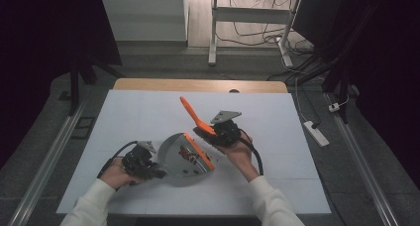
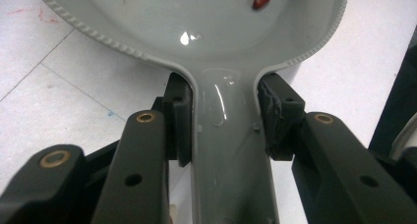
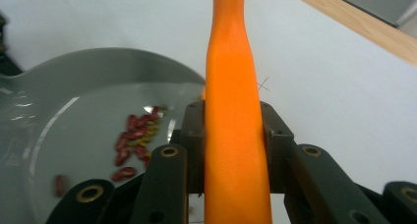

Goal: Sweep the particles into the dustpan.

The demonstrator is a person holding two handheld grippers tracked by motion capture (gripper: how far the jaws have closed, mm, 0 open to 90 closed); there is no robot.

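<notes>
Left gripper [image 1: 157, 172]: low, level, near the tabletop's front edge, jaws clamped on the grey dustpan [image 1: 181, 156] handle. Dustpan: front centre, holding red beans [image 3: 135, 140]. Right gripper [image 1: 208, 133]: raised, tilted, clamped on the orange brush [image 1: 194, 117] handle.

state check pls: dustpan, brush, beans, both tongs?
Grey dustpan: flat on the table, handle clamped.
Orange brush: held by its handle, which tilts up.
Red beans: swept into the dustpan, most in a pile.
Left tongs: shut on the dustpan handle.
Right tongs: shut on the brush handle.
</notes>
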